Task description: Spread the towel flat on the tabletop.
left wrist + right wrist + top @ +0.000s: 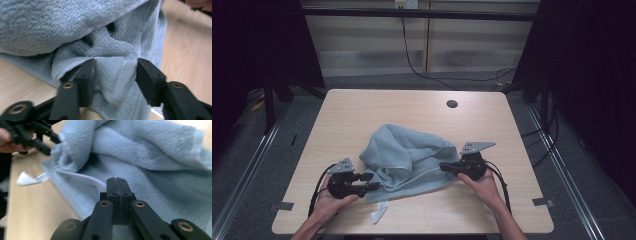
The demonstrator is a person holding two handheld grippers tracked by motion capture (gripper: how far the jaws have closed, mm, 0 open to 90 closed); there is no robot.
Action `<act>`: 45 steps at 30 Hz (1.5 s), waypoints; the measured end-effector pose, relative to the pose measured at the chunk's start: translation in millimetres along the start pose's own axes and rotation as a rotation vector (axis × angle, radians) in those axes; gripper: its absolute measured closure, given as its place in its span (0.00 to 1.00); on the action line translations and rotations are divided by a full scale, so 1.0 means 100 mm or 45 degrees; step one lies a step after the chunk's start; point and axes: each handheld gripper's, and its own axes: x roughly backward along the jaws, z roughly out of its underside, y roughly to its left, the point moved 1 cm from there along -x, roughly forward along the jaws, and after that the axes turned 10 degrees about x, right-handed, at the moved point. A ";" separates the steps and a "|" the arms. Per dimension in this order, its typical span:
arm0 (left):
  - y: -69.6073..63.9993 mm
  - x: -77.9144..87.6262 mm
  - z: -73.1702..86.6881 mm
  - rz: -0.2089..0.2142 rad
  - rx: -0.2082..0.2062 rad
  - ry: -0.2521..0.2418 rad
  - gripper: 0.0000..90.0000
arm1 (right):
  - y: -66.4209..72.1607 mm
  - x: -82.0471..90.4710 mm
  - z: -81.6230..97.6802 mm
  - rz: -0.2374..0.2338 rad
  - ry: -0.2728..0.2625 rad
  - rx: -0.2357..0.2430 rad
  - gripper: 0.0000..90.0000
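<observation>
- The left gripper (373, 181) lies low at the near left of the table (362, 107), jaws apart. In the left gripper view a fold of the light blue towel (404, 159) sits between the two pads without either seeming to press it, so nothing is held on this side.
- The right gripper (443, 165) has its jaws brought fully together. In the right gripper view they meet at the towel's hemmed edge (82, 178), but I cannot tell whether any cloth is actually caught between them or whether they have closed just beside the hem.
- The towel lies crumpled in a heap on the near middle of the table, between the two grippers, with a white label (378, 212) sticking out from its near edge towards the person.
- Risk at the left: if the jaws close where they stand, they may take a thick bunched fold and not a single edge, and the towel would lift as a lump and not spread.
- Risk at the right: if that grip is empty or only on the hem's lip, any pull would slip it free, leaving one side to drag the heap across the tabletop.
- Risk with uneven pulls: one gripper holding and the other not would twist the cloth.
- Farther off, the round hole (452, 104) near the far edge is well apart from the towel and looks to be no hazard.
</observation>
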 end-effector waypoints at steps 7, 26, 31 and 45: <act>0.05 -0.18 -0.10 -0.122 -0.041 0.030 0.66 | -0.20 -0.30 0.07 0.016 0.067 -0.046 0.95; 0.13 0.09 -0.30 0.005 0.080 -0.143 0.89 | -0.16 -0.16 0.04 -0.010 0.026 -0.005 0.97; 0.25 -0.02 -0.47 -0.023 0.120 -0.156 0.89 | -0.31 -0.18 -0.12 0.058 -0.029 -0.045 0.98; 0.29 -0.30 -0.23 -0.065 0.064 0.025 0.89 | -0.25 -0.39 0.22 -0.032 0.111 -0.135 0.98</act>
